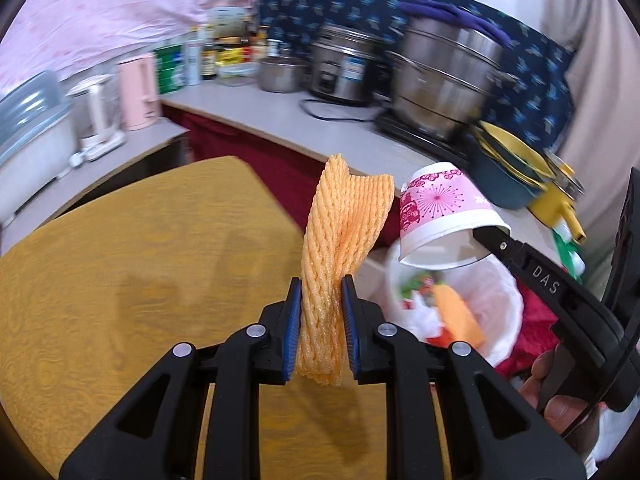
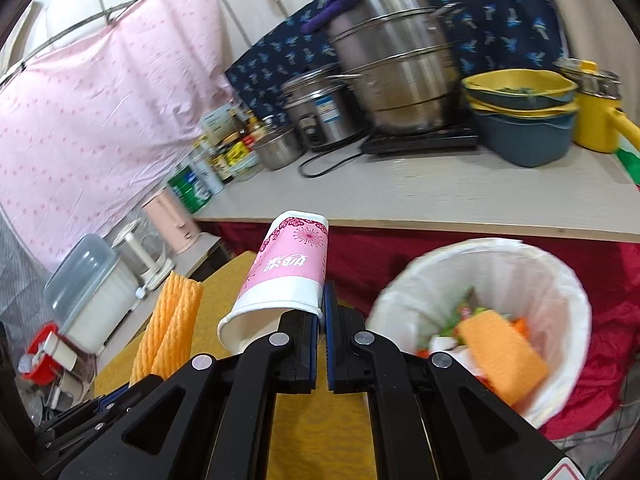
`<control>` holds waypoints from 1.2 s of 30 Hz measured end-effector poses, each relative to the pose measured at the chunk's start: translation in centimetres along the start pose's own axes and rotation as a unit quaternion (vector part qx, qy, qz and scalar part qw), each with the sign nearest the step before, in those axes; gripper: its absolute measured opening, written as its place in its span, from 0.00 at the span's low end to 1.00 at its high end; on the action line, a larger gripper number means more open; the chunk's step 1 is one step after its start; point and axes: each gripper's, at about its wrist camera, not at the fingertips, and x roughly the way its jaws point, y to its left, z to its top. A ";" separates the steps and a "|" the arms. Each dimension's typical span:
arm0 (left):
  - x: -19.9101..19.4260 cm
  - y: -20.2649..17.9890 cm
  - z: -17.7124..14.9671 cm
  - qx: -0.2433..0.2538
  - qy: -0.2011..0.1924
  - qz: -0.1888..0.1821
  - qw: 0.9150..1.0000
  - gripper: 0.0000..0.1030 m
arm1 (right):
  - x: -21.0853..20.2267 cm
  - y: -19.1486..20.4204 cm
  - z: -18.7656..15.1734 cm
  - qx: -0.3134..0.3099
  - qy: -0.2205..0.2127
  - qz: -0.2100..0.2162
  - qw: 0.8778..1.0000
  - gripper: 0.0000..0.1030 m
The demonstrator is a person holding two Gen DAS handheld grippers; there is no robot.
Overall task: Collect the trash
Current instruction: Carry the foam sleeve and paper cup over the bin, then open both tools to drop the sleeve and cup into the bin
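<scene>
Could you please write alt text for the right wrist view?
The right gripper pinches a pink paper cup by its rim beside a lined bin of trash. At left, the left gripper holds orange foam netting above a yellow table.

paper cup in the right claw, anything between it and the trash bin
Nothing visible blocks it. The right claw grips the paper cup by its rim, held in the air beside the lined trash bin. The bin's mouth is open. The foam net in the left claw sits on the cup's far side.
</scene>
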 end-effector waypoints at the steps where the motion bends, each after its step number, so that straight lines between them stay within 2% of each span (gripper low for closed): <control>1: 0.4 -1.2 -0.1 0.006 0.005 -0.007 1.000 0.18 | -0.4 -1.1 0.1 0.005 -0.002 -0.006 1.000 0.03; 10: 4.4 -8.8 -0.8 0.053 0.037 -0.035 0.997 0.18 | -2.3 -10.1 0.1 0.054 -0.010 -0.049 0.997 0.03; 16: 6.4 -11.7 -1.2 0.071 0.053 -0.041 0.995 0.19 | -2.3 -13.2 -0.2 0.070 -0.008 -0.063 0.996 0.03; 23: 8.8 -13.3 -1.6 0.088 0.075 -0.036 0.993 0.20 | -1.0 -15.0 -1.1 0.083 0.007 -0.070 0.994 0.03; 25: 9.3 -13.5 -1.6 0.090 0.076 -0.034 0.992 0.23 | -0.4 -15.3 -1.3 0.086 0.015 -0.072 0.994 0.05; 26: 9.5 -13.6 -1.6 0.088 0.075 -0.035 0.993 0.27 | -0.1 -15.3 -1.2 0.087 0.018 -0.072 0.993 0.09; 27: 9.6 -13.6 -1.6 0.087 0.075 -0.035 0.993 0.31 | 0.1 -15.3 -1.3 0.088 0.018 -0.075 0.993 0.11; 28: 9.6 -13.6 -1.6 0.086 0.073 -0.030 0.993 0.42 | 0.2 -15.3 -1.4 0.087 0.020 -0.077 0.993 0.15; 31: 9.6 -13.6 -1.5 0.082 0.070 -0.024 0.994 0.52 | 0.0 -15.1 -1.4 0.090 0.012 -0.076 0.993 0.30; 32: 9.5 -13.5 -1.5 0.082 0.070 -0.022 0.994 0.56 | -0.1 -15.0 -1.3 0.089 0.008 -0.076 0.993 0.31; 36: 9.1 -13.0 -1.4 0.075 0.066 -0.017 0.995 0.59 | -0.6 -14.4 -0.9 0.086 0.000 -0.071 0.994 0.34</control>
